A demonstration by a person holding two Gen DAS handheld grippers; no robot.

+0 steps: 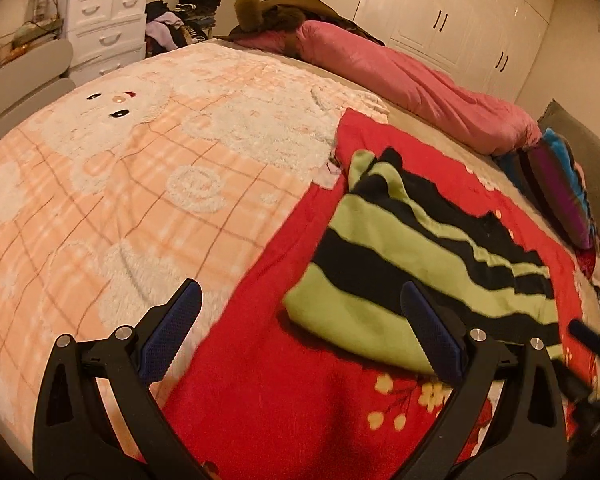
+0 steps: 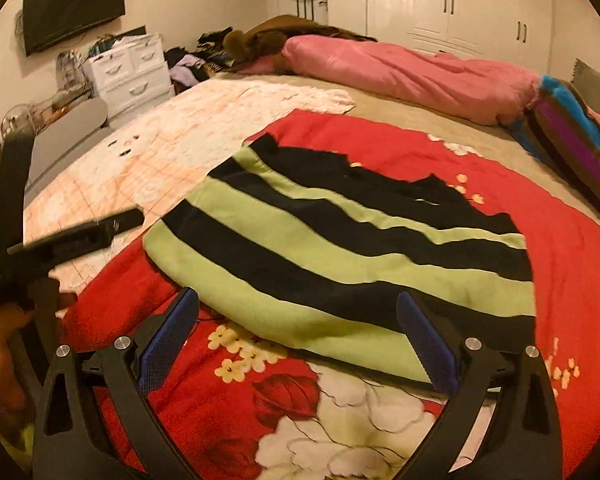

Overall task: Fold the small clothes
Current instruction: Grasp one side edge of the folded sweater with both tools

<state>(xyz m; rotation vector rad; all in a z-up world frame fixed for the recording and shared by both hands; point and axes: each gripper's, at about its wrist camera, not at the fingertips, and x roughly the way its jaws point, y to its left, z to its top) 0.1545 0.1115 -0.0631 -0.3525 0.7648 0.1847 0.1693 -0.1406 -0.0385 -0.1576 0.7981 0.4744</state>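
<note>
Red floral fleece blanket [image 2: 572,264] covers the near part of the bed, overlapping a larger peach checked blanket with fluffy white bear patches [image 1: 112,184] to the left; a rolled pink quilt [image 2: 412,72] lies along the far side. On the red blanket, roughly centred, rests the green-and-black striped knit garment [image 2: 340,248], apparently already doubled over, with a rounded green fold edge nearest the cameras and a ragged black edge on the far side.

The left gripper [image 1: 300,328] hovers just short of the garment's near-left corner, jaws spread wide and empty, its right finger over the green edge. The right gripper [image 2: 298,332] faces the near edge squarely, jaws likewise wide apart and holding nothing, the fold lying between its blue pads [image 2: 428,344].

I judge the step in hand to be taking hold of the near edge for the next fold. To do it well, each gripper should come down on its own corner, pinching every layer of the knit but none of the red fleece underneath. The two should lift together and evenly, so the stripes stay aligned, and the far edge wants smoothing since it looks uneven.
</note>
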